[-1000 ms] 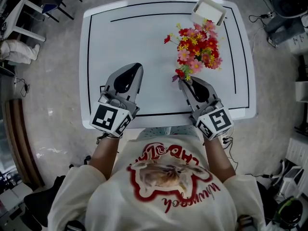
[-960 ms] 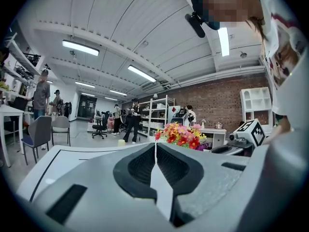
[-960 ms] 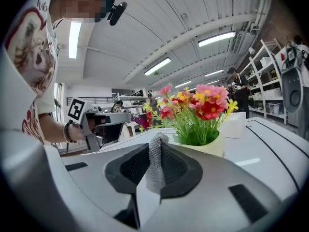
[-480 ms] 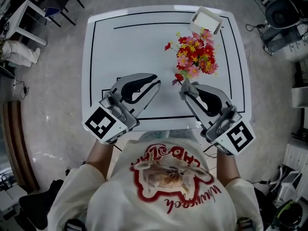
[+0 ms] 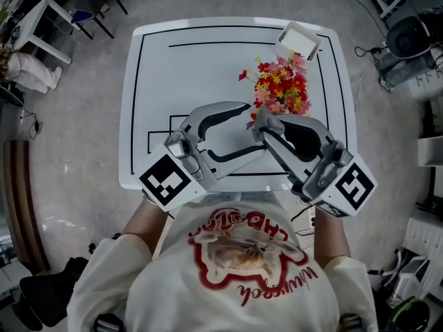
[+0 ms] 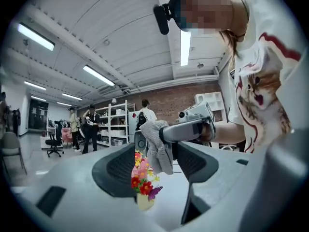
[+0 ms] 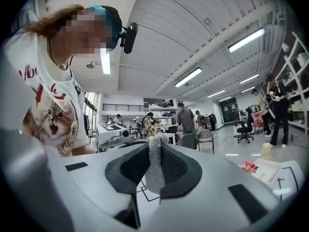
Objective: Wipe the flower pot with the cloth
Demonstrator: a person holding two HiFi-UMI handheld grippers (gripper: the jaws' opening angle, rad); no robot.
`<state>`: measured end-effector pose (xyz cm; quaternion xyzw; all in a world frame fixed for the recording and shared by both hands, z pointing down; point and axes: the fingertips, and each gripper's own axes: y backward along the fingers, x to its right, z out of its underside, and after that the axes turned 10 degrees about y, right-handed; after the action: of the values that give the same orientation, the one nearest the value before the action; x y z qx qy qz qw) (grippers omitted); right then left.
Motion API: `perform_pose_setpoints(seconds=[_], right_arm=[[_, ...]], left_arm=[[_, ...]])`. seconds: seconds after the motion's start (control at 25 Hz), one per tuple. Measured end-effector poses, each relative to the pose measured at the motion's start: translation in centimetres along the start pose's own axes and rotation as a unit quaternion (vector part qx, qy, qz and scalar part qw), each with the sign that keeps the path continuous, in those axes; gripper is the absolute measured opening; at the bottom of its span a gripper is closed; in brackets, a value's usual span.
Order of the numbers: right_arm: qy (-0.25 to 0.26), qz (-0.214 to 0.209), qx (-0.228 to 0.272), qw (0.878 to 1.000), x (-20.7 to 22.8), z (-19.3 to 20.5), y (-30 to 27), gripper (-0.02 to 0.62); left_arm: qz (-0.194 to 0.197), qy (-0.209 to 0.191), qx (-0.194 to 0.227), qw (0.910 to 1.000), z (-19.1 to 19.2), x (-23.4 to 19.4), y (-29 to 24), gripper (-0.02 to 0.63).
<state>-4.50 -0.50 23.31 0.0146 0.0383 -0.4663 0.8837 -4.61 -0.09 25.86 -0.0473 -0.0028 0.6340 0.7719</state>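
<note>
Now our right gripper (image 5: 268, 126), clamped on the cloth (image 7: 154, 173), is nearer the flower pot (image 6: 145, 201); our left gripper's (image 5: 251, 129) jaws have just been opening, empty.

Cloth (image 7: 153, 174): grey knitted fabric, coarse ribbed weave, matt.
Flower pot (image 5: 297, 40): cream, smooth, slight sheen; plastic or ceramic cannot be told.
Flowers (image 5: 282, 88): matt petals, material unclear.
Desk (image 5: 187, 75): white, smooth top with a faint sheen, thin black lines.
Right tongs (image 7: 154, 151): grey hard plastic shell, smooth, matt.
Pads (image 7: 133, 170): black, finely dimpled, rubbery-looking, matt.
Marker cube (image 5: 348, 187): flat white faces, matt black print.
Floor (image 5: 76, 158): grey, polished, reflecting light.
Shirt (image 5: 242, 275): soft cream cloth, printed.
</note>
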Motion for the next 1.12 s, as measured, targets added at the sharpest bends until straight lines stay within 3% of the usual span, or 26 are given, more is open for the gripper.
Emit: perform_pose_setpoints(seconds=[0.32,0.44,0.6,0.8,0.88,1.12], right_arm=[[-0.008,-0.042,0.003,0.999,0.7,-1.4,-0.2,0.054],[-0.013,-0.047,0.000,0.999,1.3,-1.6,-0.2,0.054],[-0.025,-0.069,0.004,0.997,1.8,-1.9,-0.1,0.057],[0.005,-0.057,0.021,0.998,2.7,-2.4,0.5,0.072],[0.011,-0.043,0.029,0.999,3.6,-2.7,1.1,0.117],[0.012,0.004,0.001,1.000,6.9,0.2,5.3,0.123]], left_arm=[[-0.007,-0.037,0.012,0.9992,-1.4,-0.3,-0.9,0.246],[-0.005,-0.053,0.020,0.9984,-1.6,-0.1,-1.3,0.112],[-0.011,-0.047,0.031,0.9984,-1.9,-0.4,-1.8,0.071],[-0.019,-0.029,0.052,0.9981,-2.4,-0.9,-2.4,0.046],[-0.037,-0.018,0.072,0.9966,-3.0,-1.8,-2.2,0.044],[-0.101,-0.017,0.106,0.9891,-3.7,-5.2,-1.5,0.044]])
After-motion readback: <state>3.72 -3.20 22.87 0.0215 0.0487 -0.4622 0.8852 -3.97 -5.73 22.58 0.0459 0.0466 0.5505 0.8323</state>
